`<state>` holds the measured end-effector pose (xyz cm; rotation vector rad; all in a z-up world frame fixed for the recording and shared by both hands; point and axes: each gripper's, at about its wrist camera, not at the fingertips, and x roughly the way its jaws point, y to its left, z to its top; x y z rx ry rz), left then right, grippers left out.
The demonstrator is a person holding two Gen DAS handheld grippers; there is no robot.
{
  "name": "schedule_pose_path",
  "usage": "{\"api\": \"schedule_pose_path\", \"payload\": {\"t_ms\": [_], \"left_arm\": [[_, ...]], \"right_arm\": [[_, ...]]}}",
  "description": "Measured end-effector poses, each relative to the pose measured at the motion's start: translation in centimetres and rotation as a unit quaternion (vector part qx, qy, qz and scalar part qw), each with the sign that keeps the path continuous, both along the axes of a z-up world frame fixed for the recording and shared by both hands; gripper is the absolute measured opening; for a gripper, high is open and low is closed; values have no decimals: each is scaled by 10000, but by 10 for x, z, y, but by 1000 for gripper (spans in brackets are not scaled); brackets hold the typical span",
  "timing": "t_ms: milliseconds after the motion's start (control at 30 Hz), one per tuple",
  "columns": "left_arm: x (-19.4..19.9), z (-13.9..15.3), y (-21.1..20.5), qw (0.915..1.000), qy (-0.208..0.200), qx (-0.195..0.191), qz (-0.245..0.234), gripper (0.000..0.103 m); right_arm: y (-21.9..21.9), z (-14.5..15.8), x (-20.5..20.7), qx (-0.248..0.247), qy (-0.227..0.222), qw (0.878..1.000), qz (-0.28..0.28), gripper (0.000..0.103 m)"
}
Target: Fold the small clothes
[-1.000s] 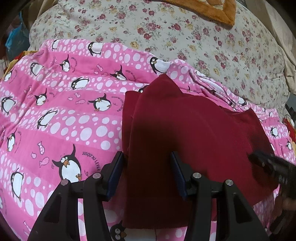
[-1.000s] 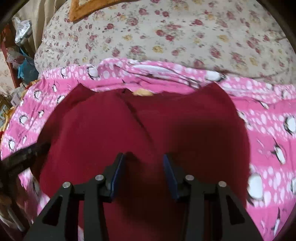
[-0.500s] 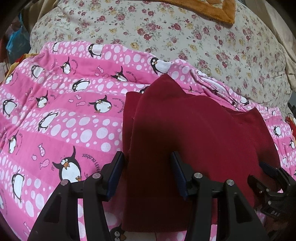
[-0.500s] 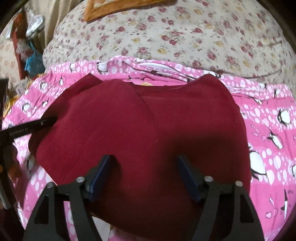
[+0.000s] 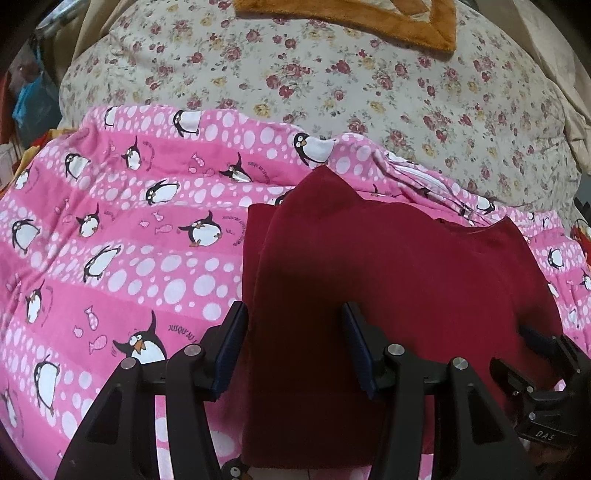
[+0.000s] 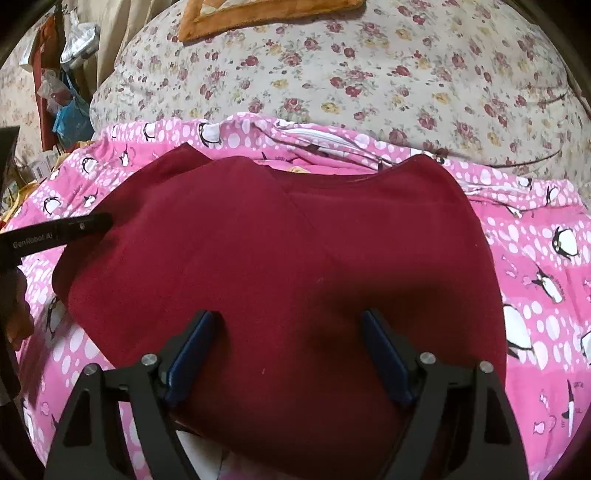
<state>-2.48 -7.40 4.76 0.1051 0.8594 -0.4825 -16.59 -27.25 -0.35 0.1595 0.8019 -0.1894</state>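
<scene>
Pink penguin blanket [image 5: 110, 258], floral quilt [image 5: 369, 92], orange cushion [image 6: 266, 14], cluttered corner [image 6: 62, 92]

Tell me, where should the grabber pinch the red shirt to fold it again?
Probably the near bottom hem of the dark red shirt, coming from the near side. That edge lies flat and free on the pink penguin blanket, right in front of the open right gripper, so it can lift toward the collar.

Right gripper [image 6: 288, 354] jaws just opened wide above the red garment [image 6: 288, 258], gripping nothing; garment's near edge now flatter.
</scene>
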Motion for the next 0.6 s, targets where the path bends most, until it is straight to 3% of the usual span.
{"api": "schedule_pose_path", "payload": {"t_ms": [267, 467, 600], "left_arm": [[14, -11, 4, 9992, 372, -136, 109, 33], [15, -12, 2, 9992, 360, -86, 115, 36], [20, -11, 8, 9977, 606, -272, 108, 36]], "right_arm": [[0, 0, 0, 1, 8, 10000, 32, 87], [1, 0, 0, 16, 12, 10000, 42, 88], [4, 7, 2, -81, 137, 9999, 23, 89]]}}
